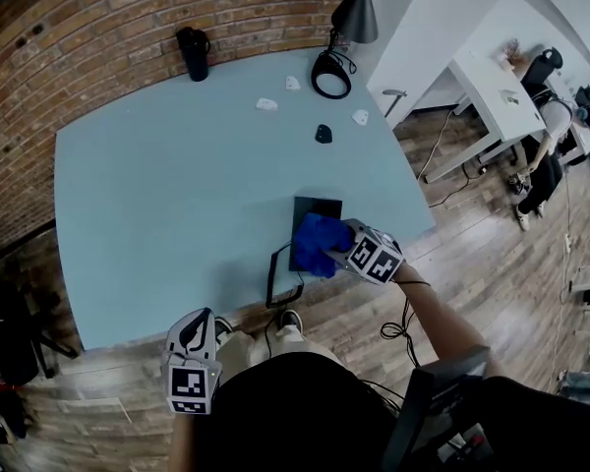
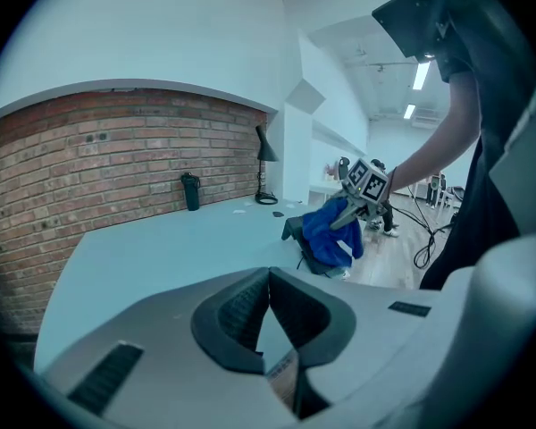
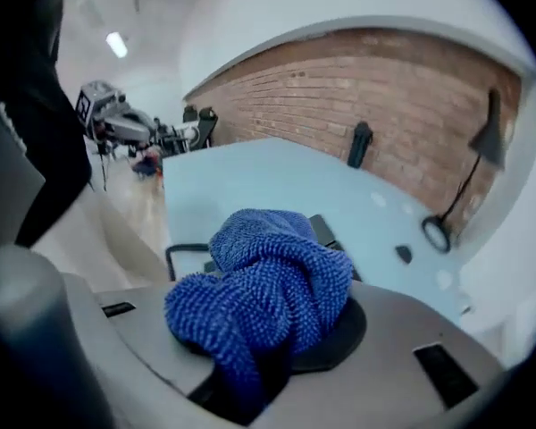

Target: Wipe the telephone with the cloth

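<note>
Down near the front edge of the table [image 1: 177, 195], right by the person's lap: black telephone [image 1: 315, 207] lying flat, mostly buried under the blue cloth [image 3: 268, 284]. Right gripper [image 1: 344, 252] with fingers pinched shut on a bunched wad of that cloth, pressing it onto the telephone, so pretty clearly mid-wipe. Bunched up like that probably to get a fat soft pad instead of a loose flap. Left gripper [image 2: 268, 282] held off the table edge, well apart from the telephone, fingers closed together on nothing, seemingly just parked out of the way. Black cord [image 1: 273, 275] looping off the near side, worth not snagging. Can't tell how much of the telephone is done already. Black bottle [image 1: 193, 53] and lamp [image 1: 354, 13] way back by the brick wall [image 1: 128, 18], no factor for the wiping
</note>
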